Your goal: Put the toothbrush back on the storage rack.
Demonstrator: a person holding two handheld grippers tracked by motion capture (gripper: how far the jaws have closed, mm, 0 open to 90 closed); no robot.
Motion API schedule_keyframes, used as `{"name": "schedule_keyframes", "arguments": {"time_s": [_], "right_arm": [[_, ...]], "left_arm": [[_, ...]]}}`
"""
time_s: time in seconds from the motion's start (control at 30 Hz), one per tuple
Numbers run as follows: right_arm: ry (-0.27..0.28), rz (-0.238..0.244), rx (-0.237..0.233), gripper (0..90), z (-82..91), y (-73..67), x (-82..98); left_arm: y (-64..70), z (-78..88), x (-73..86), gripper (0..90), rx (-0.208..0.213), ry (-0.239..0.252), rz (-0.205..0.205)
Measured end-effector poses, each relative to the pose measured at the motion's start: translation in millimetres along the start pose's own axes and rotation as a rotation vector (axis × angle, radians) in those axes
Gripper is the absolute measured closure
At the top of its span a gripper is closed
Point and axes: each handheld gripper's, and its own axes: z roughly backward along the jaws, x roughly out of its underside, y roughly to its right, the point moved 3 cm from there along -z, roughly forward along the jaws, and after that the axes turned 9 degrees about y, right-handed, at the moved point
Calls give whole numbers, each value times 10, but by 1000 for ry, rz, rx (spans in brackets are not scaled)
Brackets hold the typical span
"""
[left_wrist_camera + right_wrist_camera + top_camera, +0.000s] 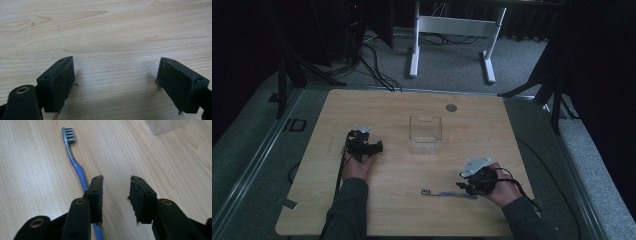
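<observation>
Wooden table (pixel 387 107), pale grain, round grey disc (pixel 451 107) near its far edge. Clear plastic box (pixel 425 134) stands at the middle, upright. Left gripper (pixel 373 148) held just left of the box, 2 jaws spread wide over bare wood, nothing between them. Right gripper (pixel 115 195) low at the near right, jaws parted with a narrow gap, gripping nothing. Blue toothbrush (pixel 75 162) (grey bristles pointing away) lies flat on the table, passing under the left-hand jaw.
</observation>
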Motion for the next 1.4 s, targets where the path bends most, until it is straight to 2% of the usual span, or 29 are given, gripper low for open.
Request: {"name": "schedule_keyframes", "arguments": {"time_s": [0.97,1.4], "right_arm": [[-42,30,-49,630,-63,-54,-54],[-74,55,-90,640,-108,-101,-73]], "left_arm": [[-1,-1,-1,150,0,0,-1],[-1,-1,-1,150,0,0,0]]}}
